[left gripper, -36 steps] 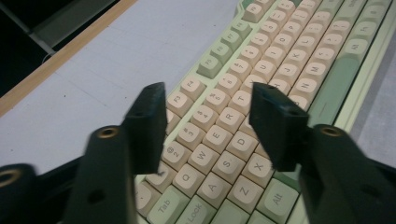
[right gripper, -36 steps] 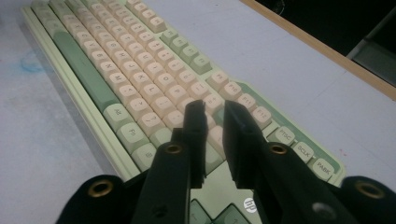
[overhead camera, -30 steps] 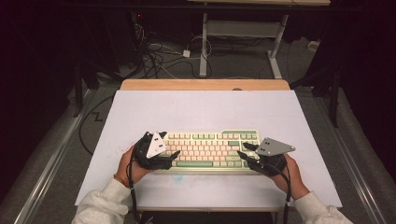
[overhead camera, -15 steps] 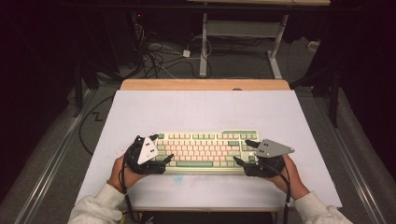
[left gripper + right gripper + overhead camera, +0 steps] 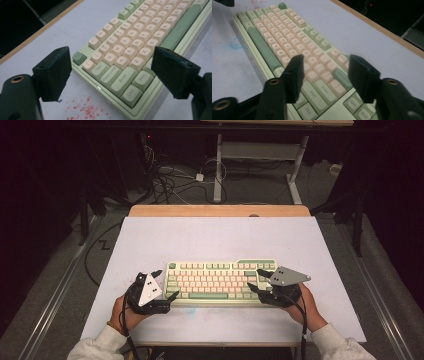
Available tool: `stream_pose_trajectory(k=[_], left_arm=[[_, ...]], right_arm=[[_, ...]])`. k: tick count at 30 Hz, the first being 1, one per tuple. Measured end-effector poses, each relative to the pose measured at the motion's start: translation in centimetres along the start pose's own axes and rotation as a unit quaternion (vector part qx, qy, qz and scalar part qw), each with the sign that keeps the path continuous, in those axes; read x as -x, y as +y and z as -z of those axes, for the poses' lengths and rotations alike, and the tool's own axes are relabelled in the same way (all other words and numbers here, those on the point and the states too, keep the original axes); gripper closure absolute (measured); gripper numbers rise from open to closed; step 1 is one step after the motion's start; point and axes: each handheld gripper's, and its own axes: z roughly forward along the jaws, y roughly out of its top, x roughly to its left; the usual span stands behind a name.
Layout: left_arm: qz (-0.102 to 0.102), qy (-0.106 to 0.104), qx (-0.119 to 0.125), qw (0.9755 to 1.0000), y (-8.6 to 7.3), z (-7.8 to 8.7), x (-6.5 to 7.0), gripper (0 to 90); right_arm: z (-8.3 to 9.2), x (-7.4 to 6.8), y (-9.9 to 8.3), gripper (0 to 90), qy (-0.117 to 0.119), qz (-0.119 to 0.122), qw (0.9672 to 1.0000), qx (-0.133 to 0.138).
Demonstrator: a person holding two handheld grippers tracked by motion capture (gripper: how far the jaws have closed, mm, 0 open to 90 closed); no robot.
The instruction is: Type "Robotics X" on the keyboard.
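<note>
The keyboard (image 5: 222, 280) lies near the table's (image 5: 220, 235) front edge, long axis left to right, between the left gripper (image 5: 162, 285) at its left end (jaws wide, holding nothing) and the right gripper (image 5: 256, 281) over its right-hand keys, half open after closing, empty.

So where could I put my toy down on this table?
The wide bare stretch between the keyboard and the wooden edge is best. The white table is also free at its far corners. The near side is crowded by the left gripper and right gripper.
</note>
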Motion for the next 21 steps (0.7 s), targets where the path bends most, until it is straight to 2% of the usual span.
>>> stream_pose_trajectory(k=[5, 9, 11, 13, 18, 21], left_arm=[[0.004, -0.003, -0.009, 1.0000, -0.5, 0.1, 0.1, 16.1], [-0.002, -0.002, -0.019, 0.9998, -0.8, 0.1, 0.4, 16.1], [-0.007, 0.003, -0.022, 0.9997, -0.9, 0.1, 0.5, 16.2], [-0.005, -0.002, -0.019, 0.9998, -0.9, 0.3, 0.5, 16.2], [-0.005, 0.005, -0.022, 0.9997, -1.2, 0.4, 0.5, 16.2], [-0.002, 0.002, -0.024, 0.9997, -1.4, 0.5, 0.5, 16.2]], right_arm=[[-0.4, 0.1, 0.2, 70.8, 0.009, 0.004, 0.9999, -0.003], [-0.9, 0.2, 0.6, 89.3, 0.024, 0.010, 0.9996, -0.011], [-1.3, 0.2, 0.9, 90.0, 0.030, 0.016, 0.9992, -0.019], [-1.7, 0.2, 1.1, 90.0, 0.030, 0.019, 0.9991, -0.025], [-2.9, 0.3, 1.6, 90.0, 0.032, 0.017, 0.9987, -0.035], [-3.5, 0.3, 1.9, 90.0, 0.033, 0.017, 0.9986, -0.038]])
